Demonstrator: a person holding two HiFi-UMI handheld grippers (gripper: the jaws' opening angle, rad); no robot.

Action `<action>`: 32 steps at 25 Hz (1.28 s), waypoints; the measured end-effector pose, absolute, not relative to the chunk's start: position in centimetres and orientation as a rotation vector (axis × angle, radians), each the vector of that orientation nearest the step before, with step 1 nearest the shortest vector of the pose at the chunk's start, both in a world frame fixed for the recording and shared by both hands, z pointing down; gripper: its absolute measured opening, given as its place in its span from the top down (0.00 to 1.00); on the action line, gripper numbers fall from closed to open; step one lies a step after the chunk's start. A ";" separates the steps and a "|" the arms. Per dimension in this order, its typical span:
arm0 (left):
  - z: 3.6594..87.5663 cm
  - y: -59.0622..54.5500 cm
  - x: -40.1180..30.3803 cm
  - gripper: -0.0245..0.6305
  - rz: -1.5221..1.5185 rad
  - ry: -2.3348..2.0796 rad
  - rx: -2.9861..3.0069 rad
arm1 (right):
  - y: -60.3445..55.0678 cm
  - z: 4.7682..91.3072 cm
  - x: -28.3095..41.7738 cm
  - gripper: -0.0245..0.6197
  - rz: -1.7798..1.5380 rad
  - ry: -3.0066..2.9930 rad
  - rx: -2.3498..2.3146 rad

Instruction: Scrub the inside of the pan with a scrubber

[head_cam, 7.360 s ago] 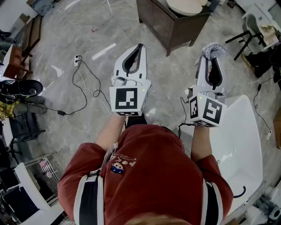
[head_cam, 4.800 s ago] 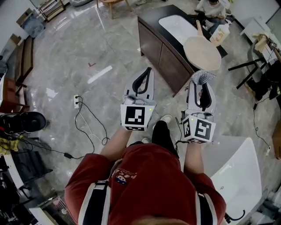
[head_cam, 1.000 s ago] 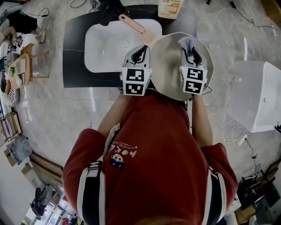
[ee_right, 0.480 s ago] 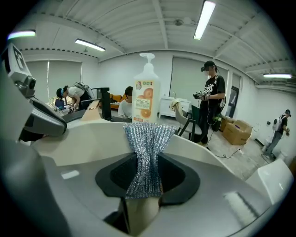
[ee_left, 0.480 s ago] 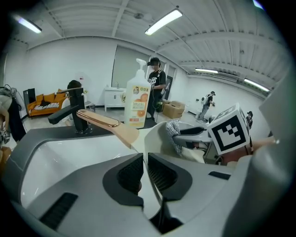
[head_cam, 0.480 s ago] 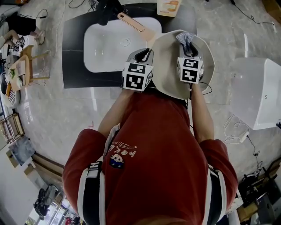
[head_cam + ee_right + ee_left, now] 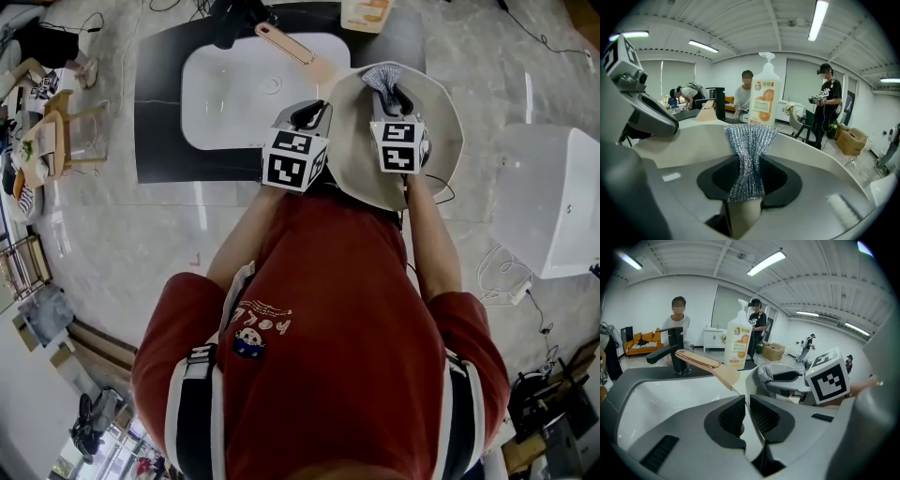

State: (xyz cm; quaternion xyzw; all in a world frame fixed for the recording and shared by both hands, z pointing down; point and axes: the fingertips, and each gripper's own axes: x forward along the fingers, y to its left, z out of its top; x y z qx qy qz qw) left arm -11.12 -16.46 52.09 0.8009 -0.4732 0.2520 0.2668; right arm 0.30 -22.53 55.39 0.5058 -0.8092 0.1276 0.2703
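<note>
My left gripper (image 7: 309, 114) is closed on the near left rim of the pan (image 7: 442, 131). In the left gripper view its two ribbed fingers (image 7: 732, 414) stand almost together, with the thin pale edge of the pan (image 7: 751, 380) pinched between them. The pan is cream coloured and sits at the right end of the dark counter (image 7: 155, 112), partly over the edge of the white sink (image 7: 220, 98). Its long copper-toned handle (image 7: 281, 42) points away from me across the sink, toward the black tap (image 7: 232, 17).

My right gripper (image 7: 388, 94) is over the inside of the pan, and its fingers are clamped on the scrubber (image 7: 379, 77). In the right gripper view the scrubber (image 7: 747, 157) is a strip of silver mesh, squeezed narrow where the dark pads (image 7: 780, 180) hold it and fanning out wide at its free end. That end hangs in front of the pan's inner wall (image 7: 689, 136); I cannot tell whether it touches the surface.

A pump bottle (image 7: 763, 101) with an orange label stands on the counter just beyond the pan's far rim. Several people are further back in the room.
</note>
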 end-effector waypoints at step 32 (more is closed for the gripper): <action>51.9 -17.7 -11.2 0.92 0.634 -1.301 2.108 | -11.0 57.3 -8.1 0.77 0.258 -2.305 0.373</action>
